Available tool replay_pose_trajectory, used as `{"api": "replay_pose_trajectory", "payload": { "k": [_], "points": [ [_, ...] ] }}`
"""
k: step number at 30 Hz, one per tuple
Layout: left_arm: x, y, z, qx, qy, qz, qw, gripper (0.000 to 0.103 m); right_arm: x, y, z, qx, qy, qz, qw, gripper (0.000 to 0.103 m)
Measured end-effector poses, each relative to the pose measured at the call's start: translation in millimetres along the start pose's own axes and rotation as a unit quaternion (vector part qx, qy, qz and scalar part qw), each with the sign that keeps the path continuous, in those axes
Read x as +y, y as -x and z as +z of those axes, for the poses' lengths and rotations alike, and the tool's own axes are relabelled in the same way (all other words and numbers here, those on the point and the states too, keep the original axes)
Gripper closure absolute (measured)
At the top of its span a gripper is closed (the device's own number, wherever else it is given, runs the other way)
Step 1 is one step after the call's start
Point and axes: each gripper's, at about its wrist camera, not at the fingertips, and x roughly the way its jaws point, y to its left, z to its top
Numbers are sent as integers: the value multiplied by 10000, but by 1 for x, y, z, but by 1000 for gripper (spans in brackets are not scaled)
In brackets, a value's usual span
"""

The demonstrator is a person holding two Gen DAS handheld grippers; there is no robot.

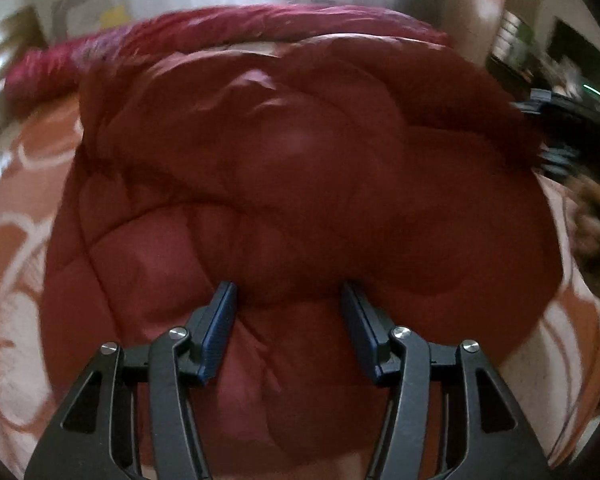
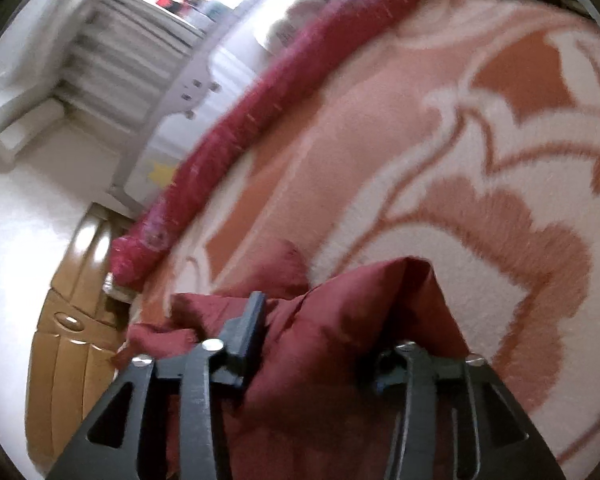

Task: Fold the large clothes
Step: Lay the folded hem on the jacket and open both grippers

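A dark red quilted puffer jacket lies bunched on a pink and orange flowered blanket. My left gripper is open, its blue-padded fingers spread wide and pressing onto the jacket's near part. In the right wrist view, a fold of the same red jacket lies between and over the fingers of my right gripper. The right finger is hidden by the cloth, so the grip cannot be judged. The left finger shows beside the fold.
A long pink-red bolster lies along the far edge of the blanket. A wooden cabinet, a white radiator and a white frame stand beyond the bed. Dark objects sit at the right.
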Motion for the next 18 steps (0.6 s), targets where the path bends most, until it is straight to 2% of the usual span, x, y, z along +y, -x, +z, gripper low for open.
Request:
{"api": "replay_pose_trajectory", "payload": {
  "k": [3,5,7,9,11,13,16,18],
  "points": [
    [6,-6,8,-46,98,56,9999,48,28,42,-14,-474,634,39,9969,46],
    [4,-8,10,-62,76,129,9999,48,47,55,-31,-598,1215,-52,9908,44],
    [1,-11,12,-91,76,192,9997,48,71,47,-55,-330,1964,-124,9799,43],
    [1,-13,13,-78,66,224,9997,48,87,26,-77,173,2584,-219,9656,44],
    [1,-17,18,-59,68,237,9997,48,98,-7,-95,777,3120,-489,9456,45],
    [7,-17,18,-35,85,233,9997,48,96,-34,-100,1072,3213,-770,9377,45],
    [17,-22,26,-23,65,543,9985,48,84,-65,-87,1023,3287,-1243,9306,45],
    [27,-27,30,30,167,553,9983,48,69,-80,-71,1116,2932,-1348,9399,44]
  ]
}}
